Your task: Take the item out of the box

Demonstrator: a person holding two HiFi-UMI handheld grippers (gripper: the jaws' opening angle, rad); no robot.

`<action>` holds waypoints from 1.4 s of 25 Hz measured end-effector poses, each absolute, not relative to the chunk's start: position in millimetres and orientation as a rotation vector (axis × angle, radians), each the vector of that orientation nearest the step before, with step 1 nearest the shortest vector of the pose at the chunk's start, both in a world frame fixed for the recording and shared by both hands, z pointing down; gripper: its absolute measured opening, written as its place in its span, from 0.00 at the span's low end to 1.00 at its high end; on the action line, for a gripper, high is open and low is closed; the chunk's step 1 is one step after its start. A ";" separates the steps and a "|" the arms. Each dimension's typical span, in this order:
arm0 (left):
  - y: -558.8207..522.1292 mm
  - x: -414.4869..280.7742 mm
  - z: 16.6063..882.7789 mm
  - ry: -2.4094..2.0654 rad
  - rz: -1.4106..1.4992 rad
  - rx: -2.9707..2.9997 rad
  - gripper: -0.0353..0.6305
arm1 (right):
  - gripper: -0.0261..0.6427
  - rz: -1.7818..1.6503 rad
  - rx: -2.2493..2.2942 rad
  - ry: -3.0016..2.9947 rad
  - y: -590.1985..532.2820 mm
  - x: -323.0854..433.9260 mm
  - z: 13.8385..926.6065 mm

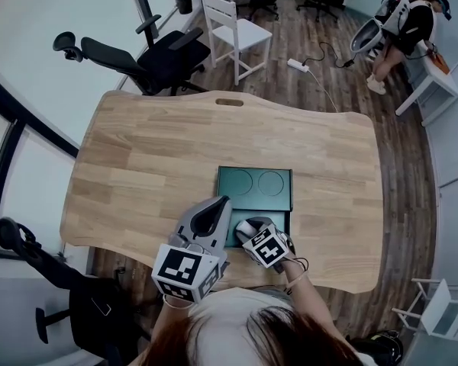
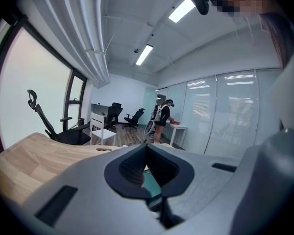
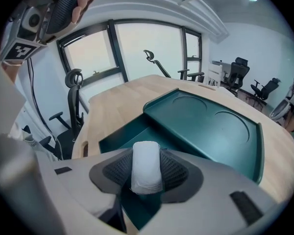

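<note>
1. Right pads [image 3: 116, 171] first: they're pressed on both sides of the white item [image 3: 146, 177], a soft-looking wrapped roll standing up between them. The jaws are fairly wide apart only because the roll fills the gap. So your right gripper [image 3: 146, 166] has it.

2. Just past the jaws you're looking down into the open base of the green box [image 3: 118, 137]. The lid [image 3: 206, 124] is flipped flat on the far side, with two round dents in it. From the head view the roll looks to be over the base's near corner, not clear of the box yet.

3. Left gripper [image 2: 147, 148]: the tips look closed on each other and I can't see anything clamped. A bit of green box shows through the gap behind them. In the head view it sits at the box's left edge, but I can't tell if it's actually touching.

4. Where you're at, I'd say: the grab is done and you're in the lift-out.

5. Next move as I see it: go up until the roll is above the wall, then swing it over bare table [image 3: 115, 99] and set it down. Squeeze evenly, since it looks squishy enough to slip or tilt.
</note>
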State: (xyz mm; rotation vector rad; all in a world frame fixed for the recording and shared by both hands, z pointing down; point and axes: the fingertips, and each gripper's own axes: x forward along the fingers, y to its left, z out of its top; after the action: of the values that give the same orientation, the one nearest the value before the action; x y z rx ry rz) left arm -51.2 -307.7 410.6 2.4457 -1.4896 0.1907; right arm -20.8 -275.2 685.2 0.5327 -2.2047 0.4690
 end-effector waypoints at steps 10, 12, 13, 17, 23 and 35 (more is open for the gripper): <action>-285.2 -53.6 405.3 -1.440 0.176 2.480 0.06 | 0.32 0.494 0.683 -2.339 -278.0 -28.1 648.3; -279.1 -52.9 403.7 -1.427 0.174 2.492 0.06 | 0.32 0.512 0.729 -2.362 -278.1 -26.6 642.0; -275.9 -52.5 403.0 -1.421 0.173 2.499 0.06 | 0.32 0.515 0.752 -2.371 -278.0 -25.7 638.2; -261.7 -51.7 397.8 -1.399 0.161 2.523 0.06 | 0.32 0.486 0.828 -2.383 -273.9 -22.2 623.4; -237.3 -53.8 391.4 -1.379 0.149 2.557 0.06 | 0.32 0.436 0.906 -2.387 -259.3 -17.0 605.5; -195.0 -62.5 382.6 -1.352 0.120 2.597 0.06 | 0.32 0.387 1.051 -2.412 -233.2 -11.3 573.7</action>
State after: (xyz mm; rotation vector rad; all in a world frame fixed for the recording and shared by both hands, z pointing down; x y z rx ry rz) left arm -62.5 -195.0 382.6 2.5970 -1.3525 0.1200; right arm -11.3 -233.2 573.7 1.0506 -2.4116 0.3869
